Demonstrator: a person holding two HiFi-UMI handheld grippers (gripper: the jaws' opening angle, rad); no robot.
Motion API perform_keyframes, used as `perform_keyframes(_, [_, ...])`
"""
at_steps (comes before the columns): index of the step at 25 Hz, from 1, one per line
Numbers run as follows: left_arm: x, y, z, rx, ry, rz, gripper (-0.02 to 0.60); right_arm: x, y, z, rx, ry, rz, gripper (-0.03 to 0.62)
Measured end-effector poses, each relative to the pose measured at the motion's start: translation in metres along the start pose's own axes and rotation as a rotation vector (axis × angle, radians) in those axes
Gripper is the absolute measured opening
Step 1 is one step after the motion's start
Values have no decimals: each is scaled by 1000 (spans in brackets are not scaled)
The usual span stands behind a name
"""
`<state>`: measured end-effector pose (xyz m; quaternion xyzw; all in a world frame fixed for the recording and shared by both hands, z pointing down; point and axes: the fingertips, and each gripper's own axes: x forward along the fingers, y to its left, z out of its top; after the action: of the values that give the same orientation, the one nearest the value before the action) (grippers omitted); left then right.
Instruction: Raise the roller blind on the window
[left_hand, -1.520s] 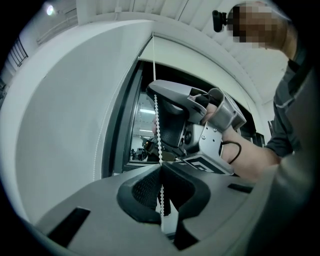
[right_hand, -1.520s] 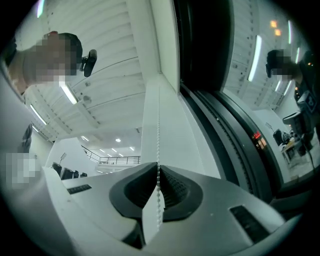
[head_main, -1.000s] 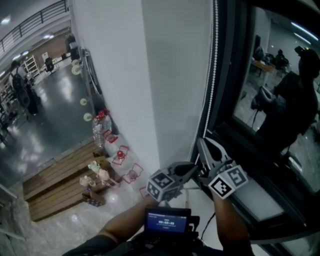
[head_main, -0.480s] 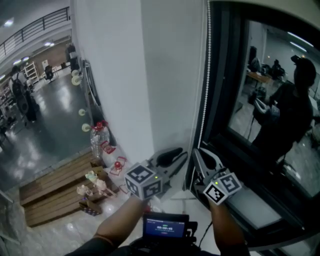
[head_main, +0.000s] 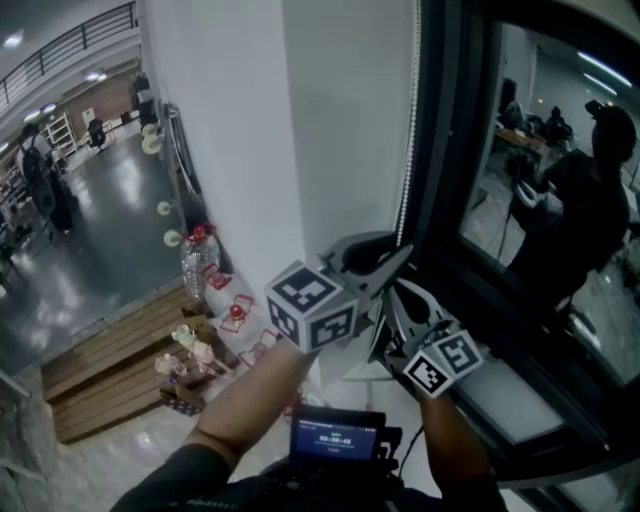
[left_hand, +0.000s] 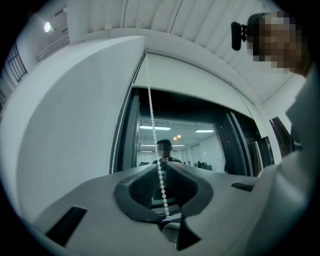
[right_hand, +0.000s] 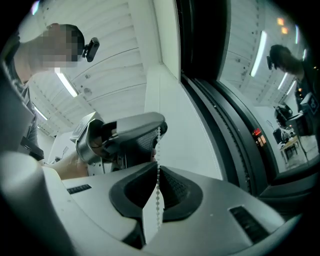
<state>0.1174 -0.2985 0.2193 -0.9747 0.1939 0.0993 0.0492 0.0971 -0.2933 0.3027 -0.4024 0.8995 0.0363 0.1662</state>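
One bead chain (head_main: 405, 190) hanging left of window (head_main: 540, 210). Two grippers: right gripper (right_hand: 156, 167) clenching it; left gripper (left_hand: 160, 167) jaws closing, bead chain between. One bottle (head_main: 197, 265) farther left.

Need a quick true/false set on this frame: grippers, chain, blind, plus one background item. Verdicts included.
1. The right gripper is shut on the bead chain. True.
2. The left gripper sits below the right one on the chain. False: the left gripper is higher up. Its jaws are closing with the chain between them, not yet pinched.
3. The roller blind covers the whole window. False: the roller blind hangs only across the top, and the dark glass below it is bare.
4. A red-capped bottle stands by the white wall. True.
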Motion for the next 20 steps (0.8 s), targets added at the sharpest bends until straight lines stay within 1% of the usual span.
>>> perform_keyframes(1, [1, 0, -1, -2, -1, -1, 17, 0, 2, 1, 0, 0, 2, 12])
perform_keyframes(4, [0, 1, 1, -25, -26, -13, 14, 0, 3, 4, 0, -5, 4, 12])
perform_keyframes(7, [0, 0, -1, -26, -36, -20, 12, -2, 1, 2, 4, 4, 0, 12])
perform_keyframes(12, [1, -1, -29, -48, 11, -14, 11, -12, -6, -23, 49, 44, -24, 12])
perform_keyframes(18, [-5, 1, -56, -78, 31, 0, 11, -18, -8, -47, 79, 88, -42, 12])
perform_keyframes(20, [-6, 2, -64, -72, 47, 3, 11, -20, -9, -55, 90, 99, -51, 12])
